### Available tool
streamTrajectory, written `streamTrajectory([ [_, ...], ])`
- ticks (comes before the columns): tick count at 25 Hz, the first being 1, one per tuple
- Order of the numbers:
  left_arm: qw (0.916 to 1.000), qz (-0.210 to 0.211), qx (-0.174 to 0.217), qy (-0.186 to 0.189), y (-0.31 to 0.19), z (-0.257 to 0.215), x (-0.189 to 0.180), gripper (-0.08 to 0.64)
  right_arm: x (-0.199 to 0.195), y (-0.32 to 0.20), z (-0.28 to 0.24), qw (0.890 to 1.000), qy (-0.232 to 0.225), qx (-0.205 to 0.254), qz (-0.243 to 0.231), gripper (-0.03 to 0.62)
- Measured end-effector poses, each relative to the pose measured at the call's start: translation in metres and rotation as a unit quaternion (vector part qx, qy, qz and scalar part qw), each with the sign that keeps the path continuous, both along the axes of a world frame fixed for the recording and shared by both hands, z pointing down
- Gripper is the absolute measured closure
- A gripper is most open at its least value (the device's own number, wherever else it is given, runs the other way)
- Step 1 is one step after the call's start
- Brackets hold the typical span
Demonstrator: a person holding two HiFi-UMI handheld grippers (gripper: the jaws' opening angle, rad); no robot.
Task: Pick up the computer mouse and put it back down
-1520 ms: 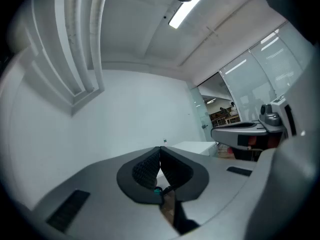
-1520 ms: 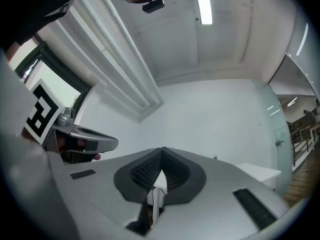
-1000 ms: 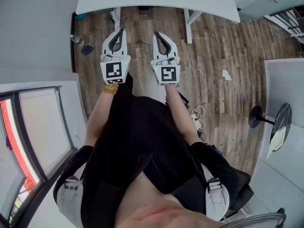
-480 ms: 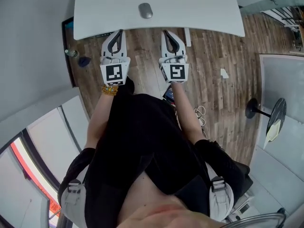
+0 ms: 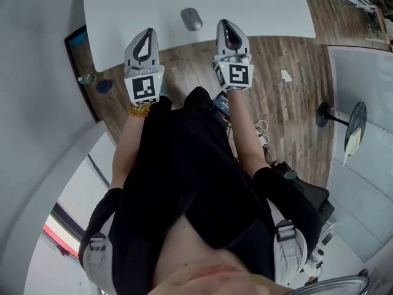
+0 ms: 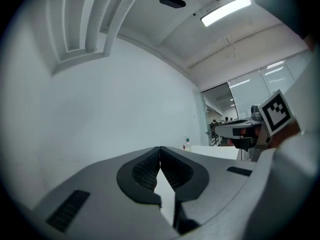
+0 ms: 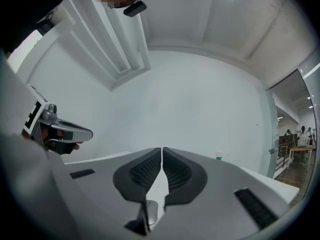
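Both empty: left gripper (image 5: 147,32) and right gripper (image 5: 223,23) closed over white table (image 5: 258,5), wood floor (image 5: 295,103).

White tabletop (image 5: 258,5) stands above a wooden plank floor (image 5: 295,48). On the floor, a white scrap (image 5: 286,75) lies below the tabletop's right corner. Loose white cable (image 5: 261,129) lies farther in. A black round pedestal base (image 5: 325,113) sits at the floor's right edge. A clear bottle (image 5: 86,78) and a blue object (image 5: 104,86) sit at the floor's left edge. A small green-topped container (image 7: 218,155) stands toward the tabletop's far edge. A ceiling strip light (image 6: 225,10) is lit.
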State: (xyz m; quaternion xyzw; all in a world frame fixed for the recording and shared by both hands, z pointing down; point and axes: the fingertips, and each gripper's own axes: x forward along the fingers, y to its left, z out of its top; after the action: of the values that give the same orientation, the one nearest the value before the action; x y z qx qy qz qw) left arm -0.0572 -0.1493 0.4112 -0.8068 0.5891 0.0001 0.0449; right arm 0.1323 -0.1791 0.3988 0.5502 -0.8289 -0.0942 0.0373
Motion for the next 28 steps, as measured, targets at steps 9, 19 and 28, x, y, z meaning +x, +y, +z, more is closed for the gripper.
streamTrajectory([
  [9, 0.9998, 0.008, 0.002, 0.016, -0.041, 0.006, 0.009, 0.546, 0.009, -0.047, 0.017, 1.0, -0.003, -0.019, 0.009, 0.561],
  [19, 0.9999, 0.006, 0.013, 0.002, -0.066, 0.004, 0.003, 0.546, -0.006, -0.089, 0.068, 0.997, 0.015, -0.077, -0.001, 0.56],
  [28, 1.0, 0.005, 0.004, 0.002, -0.062, 0.012, 0.003, 0.546, -0.017, -0.097, 0.12, 0.984, 0.024, -0.178, -0.007, 0.4],
])
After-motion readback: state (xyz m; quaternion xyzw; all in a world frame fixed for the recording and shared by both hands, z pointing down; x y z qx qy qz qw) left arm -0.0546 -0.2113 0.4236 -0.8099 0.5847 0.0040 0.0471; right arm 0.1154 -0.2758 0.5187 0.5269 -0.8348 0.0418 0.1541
